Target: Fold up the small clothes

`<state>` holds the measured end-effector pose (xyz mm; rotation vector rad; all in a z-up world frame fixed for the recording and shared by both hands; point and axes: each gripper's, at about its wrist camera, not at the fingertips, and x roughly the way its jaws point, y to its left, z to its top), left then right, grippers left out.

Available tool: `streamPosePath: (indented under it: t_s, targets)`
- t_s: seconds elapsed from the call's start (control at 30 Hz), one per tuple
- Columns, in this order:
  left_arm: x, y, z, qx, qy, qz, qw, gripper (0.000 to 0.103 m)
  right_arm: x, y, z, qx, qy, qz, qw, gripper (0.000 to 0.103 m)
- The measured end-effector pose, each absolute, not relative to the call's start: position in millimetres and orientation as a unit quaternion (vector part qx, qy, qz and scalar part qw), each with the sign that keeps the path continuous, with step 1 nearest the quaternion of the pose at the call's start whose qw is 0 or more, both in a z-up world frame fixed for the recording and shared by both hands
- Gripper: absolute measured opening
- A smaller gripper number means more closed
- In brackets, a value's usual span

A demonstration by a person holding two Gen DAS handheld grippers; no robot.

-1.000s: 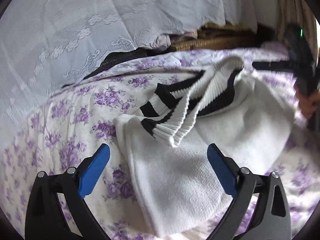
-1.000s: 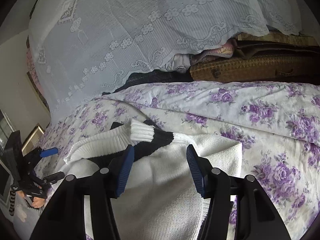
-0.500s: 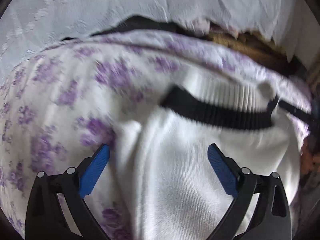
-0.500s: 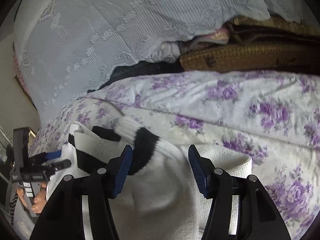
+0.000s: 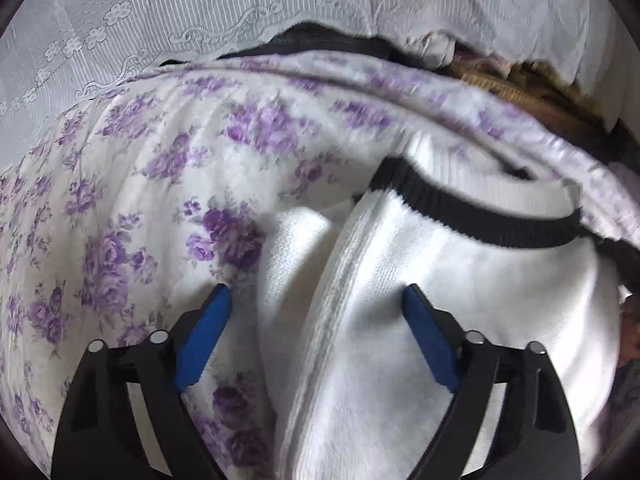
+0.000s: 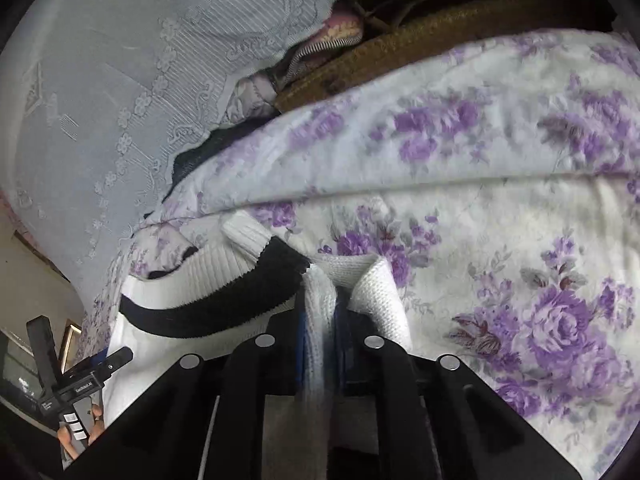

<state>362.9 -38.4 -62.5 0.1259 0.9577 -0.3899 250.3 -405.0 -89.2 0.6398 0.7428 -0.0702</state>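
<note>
A white knit sweater (image 5: 460, 280) with a black-striped ribbed hem lies on a floral bedspread (image 5: 140, 200). My left gripper (image 5: 316, 293) hangs low over the sweater's left side. Its jaws are closing, with a thick folded edge of the knit lying between the blue pads (image 5: 204, 332), which stand apart from it. In the right wrist view my right gripper (image 6: 322, 320) is closing and pinches a fold of the sweater (image 6: 192, 280) at its right edge, beside the black band. The left gripper (image 6: 80, 376) and the hand holding it show at the lower left there.
A white lace cloth (image 5: 160, 20) drapes behind the bed. A brown woven case (image 6: 440, 40) and bundled fabrics sit at the back under the lace cloth (image 6: 100, 80). Bare bedspread (image 6: 500, 220) stretches to the right of the sweater.
My right jaws have drawn together onto the sweater's edge. Both grippers have sunk closer to the knit. The left jaws have narrowed slightly around the folded edge.
</note>
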Motion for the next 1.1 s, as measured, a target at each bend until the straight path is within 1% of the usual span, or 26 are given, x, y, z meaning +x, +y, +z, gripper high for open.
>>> streamPosePath:
  t_s: [0.07, 0.1, 0.13, 0.17, 0.27, 0.3, 0.33, 0.37, 0.4, 0.43, 0.5, 0.57, 0.6, 0.63, 0.67, 0.7, 0.73, 0.77, 0.8, 0.83, 0.93, 1.0, 1.03, 1.07, 1.1]
  targets:
    - [364, -42, -48, 0.042, 0.453, -0.217, 0.864, 0.083, 251, -397, -87, 0.291, 0.352, -0.02, 0.889, 0.037]
    - [367, -50, -43, 0.052, 0.447, -0.211, 0.868, 0.086, 251, -394, -86, 0.283, 0.354, -0.022, 0.891, 0.038]
    - [370, -56, -41, 0.064, 0.444, -0.201, 0.871, 0.092, 252, -394, -86, 0.284, 0.353, -0.02, 0.891, 0.039]
    - [376, -66, -43, 0.078, 0.449, -0.193, 0.869, 0.093, 251, -395, -86, 0.289, 0.353, -0.018, 0.89, 0.039]
    - [400, -86, -62, 0.087, 0.491, -0.176, 0.849, 0.093, 250, -399, -88, 0.31, 0.348, -0.015, 0.885, 0.039]
    - [403, -89, -67, 0.089, 0.494, -0.169, 0.848, 0.089, 250, -399, -88, 0.311, 0.347, -0.016, 0.885, 0.037]
    - [402, -90, -69, 0.094, 0.483, -0.163, 0.855, 0.074, 249, -400, -87, 0.309, 0.347, -0.02, 0.885, 0.036]
    - [396, -90, -67, 0.098, 0.47, -0.162, 0.862, 0.062, 249, -400, -85, 0.305, 0.346, -0.027, 0.887, 0.021]
    - [390, -88, -62, 0.101, 0.454, -0.156, 0.871, 0.028, 248, -399, -81, 0.302, 0.341, -0.034, 0.89, 0.011]
    - [384, -83, -56, 0.092, 0.446, -0.156, 0.876, 0.015, 245, -398, -73, 0.302, 0.323, -0.031, 0.896, 0.011]
    - [376, -68, -49, 0.056, 0.436, -0.165, 0.883, 0.015, 239, -392, -52, 0.289, 0.29, -0.017, 0.912, 0.011]
    - [373, -52, -42, 0.034, 0.426, -0.156, 0.89, 0.015, 240, -380, -38, 0.26, 0.275, -0.019, 0.925, 0.011]
    - [377, -50, -43, 0.031, 0.427, -0.149, 0.891, 0.015, 244, -372, -38, 0.231, 0.281, -0.033, 0.931, 0.011]
    - [381, -51, -48, 0.039, 0.435, -0.136, 0.889, 0.023, 252, -368, -44, 0.209, 0.297, -0.051, 0.93, 0.011]
    - [386, -55, -57, 0.052, 0.446, -0.121, 0.885, 0.028, 262, -368, -58, 0.192, 0.325, -0.075, 0.923, 0.011]
    - [390, -59, -64, 0.065, 0.452, -0.111, 0.883, 0.042, 270, -373, -71, 0.203, 0.354, -0.082, 0.909, 0.011]
    - [394, -65, -75, 0.088, 0.456, -0.092, 0.881, 0.053, 273, -385, -81, 0.249, 0.369, -0.07, 0.893, 0.011]
    - [393, -66, -76, 0.094, 0.452, -0.079, 0.884, 0.057, 269, -395, -81, 0.283, 0.357, -0.061, 0.888, 0.011]
    - [391, -64, -73, 0.093, 0.446, -0.068, 0.888, 0.068, 264, -401, -77, 0.293, 0.342, -0.06, 0.891, 0.014]
    - [387, -57, -66, 0.076, 0.435, -0.07, 0.894, 0.074, 258, -403, -74, 0.296, 0.33, -0.063, 0.894, 0.018]
    - [375, -33, -43, 0.008, 0.412, -0.097, 0.906, 0.074, 242, -396, -55, 0.291, 0.29, -0.064, 0.91, 0.019]
    - [366, -28, -29, -0.016, 0.392, -0.129, 0.911, 0.076, 236, -379, -36, 0.264, 0.267, -0.034, 0.926, 0.019]
    - [363, -31, -24, -0.019, 0.386, -0.143, 0.911, 0.082, 234, -368, -31, 0.249, 0.262, -0.023, 0.932, 0.019]
    - [360, -38, -23, -0.014, 0.384, -0.155, 0.91, 0.087, 235, -358, -28, 0.234, 0.264, -0.015, 0.936, 0.022]
    - [355, -45, -25, -0.004, 0.385, -0.162, 0.909, 0.093, 241, -348, -30, 0.212, 0.276, -0.008, 0.937, 0.031]
